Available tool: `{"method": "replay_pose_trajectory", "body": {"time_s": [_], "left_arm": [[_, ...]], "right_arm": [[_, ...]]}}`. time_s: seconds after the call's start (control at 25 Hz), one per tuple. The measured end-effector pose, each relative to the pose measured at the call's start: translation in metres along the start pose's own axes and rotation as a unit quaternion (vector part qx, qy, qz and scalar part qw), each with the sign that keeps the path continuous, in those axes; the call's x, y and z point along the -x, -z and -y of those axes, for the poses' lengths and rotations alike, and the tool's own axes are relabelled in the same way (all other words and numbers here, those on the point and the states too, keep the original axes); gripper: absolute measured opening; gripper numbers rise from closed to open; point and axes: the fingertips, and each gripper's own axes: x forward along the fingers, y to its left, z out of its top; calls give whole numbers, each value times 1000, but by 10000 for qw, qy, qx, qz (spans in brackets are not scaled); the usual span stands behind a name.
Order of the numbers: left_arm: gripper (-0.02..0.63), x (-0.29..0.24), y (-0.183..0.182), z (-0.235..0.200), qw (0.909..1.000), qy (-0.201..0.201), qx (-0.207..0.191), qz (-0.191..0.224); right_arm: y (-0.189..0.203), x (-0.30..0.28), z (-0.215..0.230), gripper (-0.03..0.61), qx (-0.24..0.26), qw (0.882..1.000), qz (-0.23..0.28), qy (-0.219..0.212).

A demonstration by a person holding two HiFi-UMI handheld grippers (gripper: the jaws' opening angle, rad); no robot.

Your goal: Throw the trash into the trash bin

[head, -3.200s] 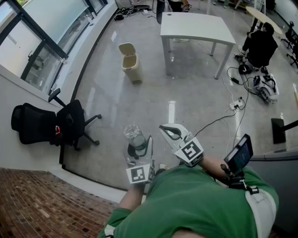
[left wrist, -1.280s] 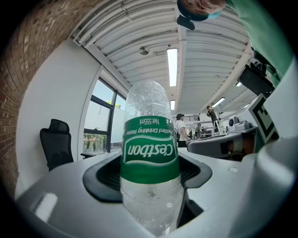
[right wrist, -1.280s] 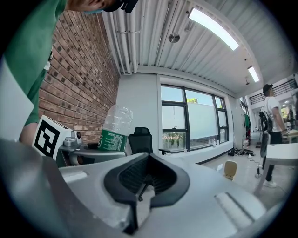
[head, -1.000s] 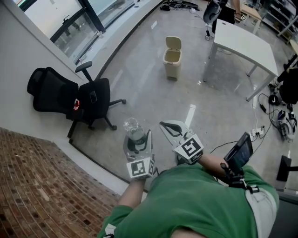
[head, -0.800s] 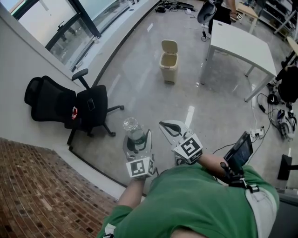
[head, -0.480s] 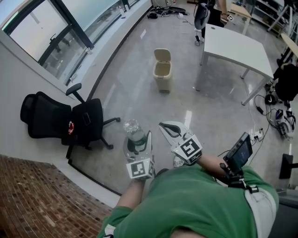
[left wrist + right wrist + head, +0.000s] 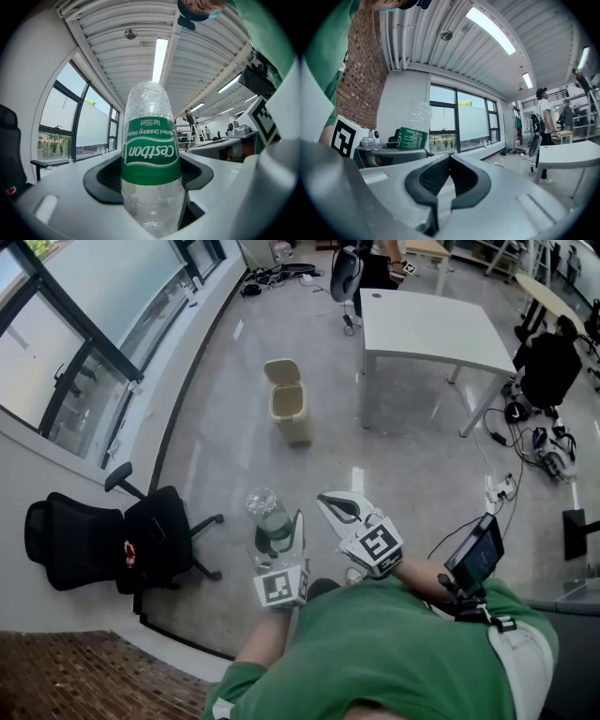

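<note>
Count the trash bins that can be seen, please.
1. The beige trash bin stands on the floor with its lid open, to the left of the white table. No other bin shows, though furniture could hide one.

Head view swung round, trash bin lower and further left than a second ago, nearer the bottle in frame, office chair at lower left, brick wall shrunk to a strip, white table fully shown.
</note>
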Motion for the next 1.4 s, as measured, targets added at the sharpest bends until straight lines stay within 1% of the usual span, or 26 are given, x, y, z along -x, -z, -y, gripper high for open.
{"method": "replay_pose_trajectory", "body": {"time_s": [0.12, 0.24, 0.52, 0.76, 0.88, 1.08, 1.16, 1.32, 1.4], "left_arm": [[339, -18, -2, 3, 9995, 320, 3, -39], [339, -33, -9, 3, 9982, 602, -1, 18], [339, -50, -15, 0, 9948, 1016, 43, 64], [339, -47, -14, -11, 9928, 1192, 123, -22], [339, -42, -7, -13, 9906, 1356, 192, -45], [339, -40, -3, -20, 9894, 1431, 221, -124], [339, -41, -1, -22, 9887, 1477, 238, -136], [339, -55, -1, -24, 9880, 1528, 226, -95], [339, -66, -1, -24, 9879, 1537, 184, -72]], "right_arm": [[-5, -3, 12, 3, -57, 9996, 22, 279], [-13, -8, 22, 3, -100, 9984, 74, 557], [-18, -15, 31, 3, -116, 9948, 122, 1009], [-19, -19, 22, 3, -160, 9917, -13, 1277], [-13, -20, 19, 3, -136, 9896, -120, 1427], [-11, -24, 15, 3, -119, 9876, -162, 1559], [-15, -28, 13, 3, -194, 9883, -146, 1508], [-14, -36, 26, 3, -106, 9864, -186, 1629], [-16, -42, 36, 3, -101, 9868, -175, 1608]]}}
